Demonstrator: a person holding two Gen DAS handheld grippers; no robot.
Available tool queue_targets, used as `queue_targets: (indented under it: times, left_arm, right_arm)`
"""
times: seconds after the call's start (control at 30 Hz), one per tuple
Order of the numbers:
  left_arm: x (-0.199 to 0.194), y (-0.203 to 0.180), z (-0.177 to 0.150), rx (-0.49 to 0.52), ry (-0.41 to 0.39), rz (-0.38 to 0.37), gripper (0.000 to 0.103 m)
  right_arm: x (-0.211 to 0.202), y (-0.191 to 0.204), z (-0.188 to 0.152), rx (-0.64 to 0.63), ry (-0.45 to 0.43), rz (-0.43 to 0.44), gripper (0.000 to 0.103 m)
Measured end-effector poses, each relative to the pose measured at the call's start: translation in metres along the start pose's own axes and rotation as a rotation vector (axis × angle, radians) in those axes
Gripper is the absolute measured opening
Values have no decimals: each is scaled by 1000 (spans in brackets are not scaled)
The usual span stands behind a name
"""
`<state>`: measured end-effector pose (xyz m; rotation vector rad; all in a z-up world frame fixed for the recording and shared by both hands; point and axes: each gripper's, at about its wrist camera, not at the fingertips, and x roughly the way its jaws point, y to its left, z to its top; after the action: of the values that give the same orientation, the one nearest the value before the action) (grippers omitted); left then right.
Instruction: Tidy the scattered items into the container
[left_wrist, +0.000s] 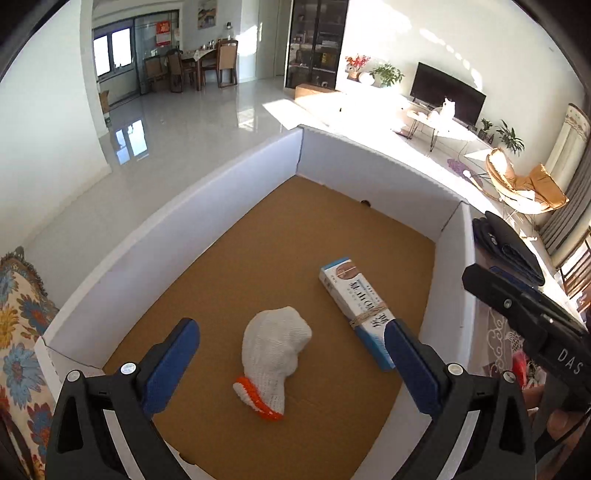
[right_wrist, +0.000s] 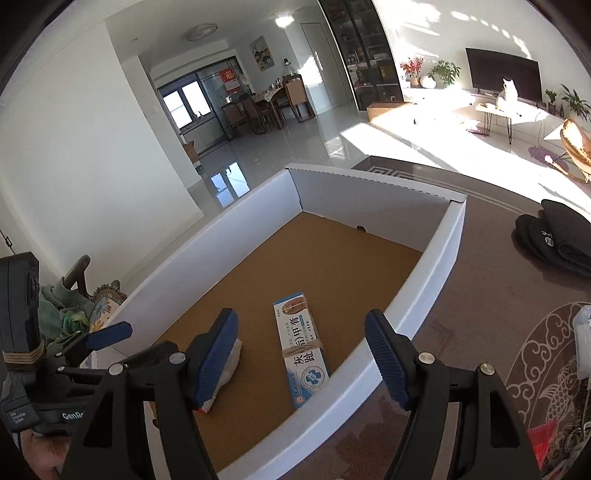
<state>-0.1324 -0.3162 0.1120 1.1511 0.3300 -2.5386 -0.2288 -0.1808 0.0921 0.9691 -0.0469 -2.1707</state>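
Observation:
A white-walled cardboard box (left_wrist: 229, 184) with a brown floor holds a white knit glove (left_wrist: 275, 354) with an orange cuff and a blue-and-white carton (left_wrist: 360, 312) bound with rubber bands. My left gripper (left_wrist: 291, 354) is open and empty, hovering above the glove. My right gripper (right_wrist: 301, 354) is open and empty above the box's near right wall (right_wrist: 424, 291), over the carton (right_wrist: 301, 349). The glove (right_wrist: 231, 365) is partly hidden behind my right gripper's left finger (right_wrist: 214, 362). The left gripper shows at the left edge of the right wrist view (right_wrist: 107, 334).
The box stands on a brown patterned table (right_wrist: 480, 314). Black folded items (right_wrist: 557, 236) lie on the table to the right. A clear plastic thing (right_wrist: 583, 343) and a red item (right_wrist: 543, 439) lie at the right edge. A floral cloth (left_wrist: 18, 332) lies left of the box.

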Motion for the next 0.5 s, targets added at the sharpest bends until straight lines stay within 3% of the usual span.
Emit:
queue_targets:
  times: [0.1,0.2,0.37,0.5]
  left_arm:
    - [-44,-51,-18,120,-86,-104,102]
    - [-68,-109,-60,242,-97,-223,103]
    - [-39,-195,-159,385,58,-398,103]
    - [9,-246,-215,435,182,-400,103]
  right_arm:
    - [-63,-27,-49,-55,-48,-54,72]
    - [-124,-65,-113,-98,-58,-218,72]
    - [-226,-139,-220,30,-68,-552,72]
    - [-255,-200,-267,209,32,-661,72]
